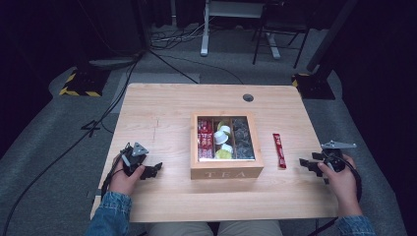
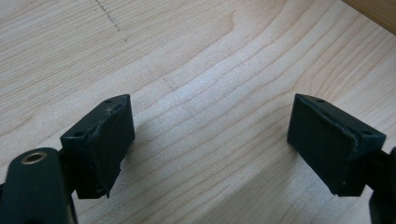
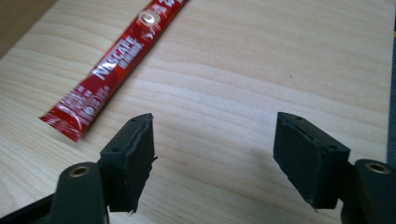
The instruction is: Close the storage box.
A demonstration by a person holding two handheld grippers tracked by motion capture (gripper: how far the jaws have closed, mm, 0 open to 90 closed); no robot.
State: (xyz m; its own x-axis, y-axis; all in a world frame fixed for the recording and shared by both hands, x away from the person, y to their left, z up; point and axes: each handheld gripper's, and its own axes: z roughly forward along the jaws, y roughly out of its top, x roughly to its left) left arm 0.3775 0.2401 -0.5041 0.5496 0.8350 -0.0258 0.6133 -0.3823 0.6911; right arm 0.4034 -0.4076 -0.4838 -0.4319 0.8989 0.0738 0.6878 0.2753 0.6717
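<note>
A wooden tea box (image 1: 226, 169) stands open at the table's middle, its compartments holding red sachets, white and yellow pods and dark pods. A red coffee stick sachet (image 1: 279, 150) lies flat on the table to the right of the box; in the right gripper view the sachet (image 3: 112, 70) lies just beyond and left of the jaws. My right gripper (image 1: 306, 163) hovers low near the table's right edge, open, nothing between its pads (image 3: 133, 158). My left gripper (image 1: 153, 170) rests low at the front left, open and empty, its pads (image 2: 109, 140) over bare wood.
The wooden table (image 1: 162, 118) has a cable hole (image 1: 248, 97) at the back right. Cables, yellow-black stand feet and chair legs lie on the grey floor beyond. The table's right edge (image 3: 391, 70) lies close to my right gripper.
</note>
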